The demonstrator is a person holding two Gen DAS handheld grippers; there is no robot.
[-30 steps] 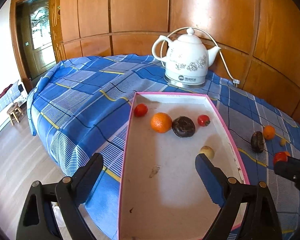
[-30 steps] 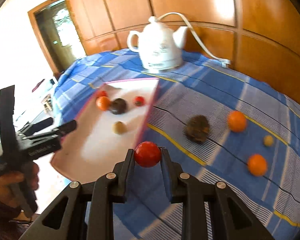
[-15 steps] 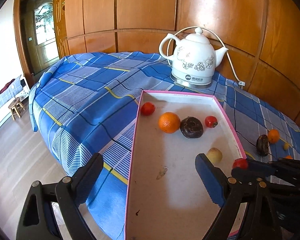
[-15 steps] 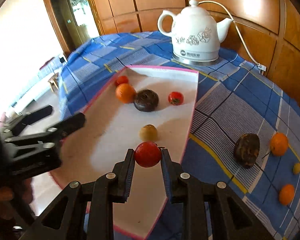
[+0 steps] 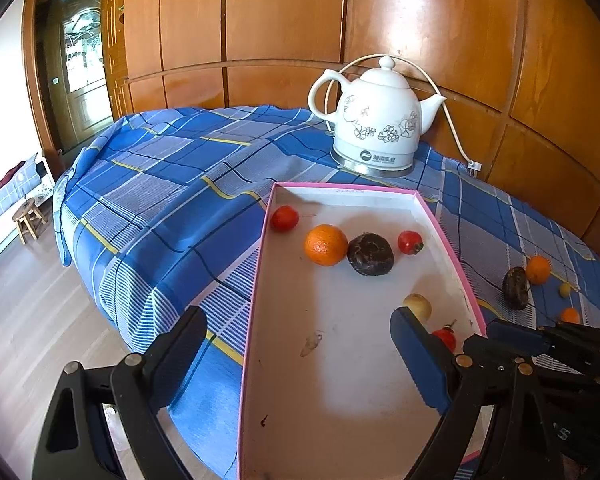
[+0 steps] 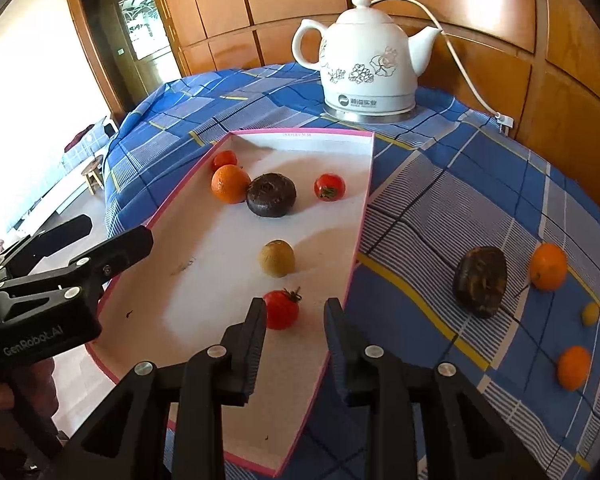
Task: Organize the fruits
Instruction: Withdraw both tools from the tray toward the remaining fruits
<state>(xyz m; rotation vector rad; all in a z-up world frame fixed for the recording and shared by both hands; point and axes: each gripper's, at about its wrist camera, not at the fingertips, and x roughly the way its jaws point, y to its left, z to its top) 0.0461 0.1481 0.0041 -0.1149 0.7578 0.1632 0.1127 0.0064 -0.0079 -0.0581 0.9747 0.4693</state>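
Observation:
A shallow white box with a pink rim lies on the blue checked cloth. Inside it are two red tomatoes, an orange, a dark brown fruit and a pale yellow-brown fruit. A third tomato rests on the box floor between the jaws of my right gripper, which are opening; a gap shows on its right side. My left gripper stands wide open over the box's near left edge, holding nothing.
Right of the box, on the cloth, lie a dark fruit, two oranges and a small yellow fruit. A white corded kettle stands behind the box. The table drops off to a wooden floor at left.
My right gripper carried the tomato leftwards over the box rim and down onto the box floor, then its jaws parted from it. The left gripper stayed where it was.

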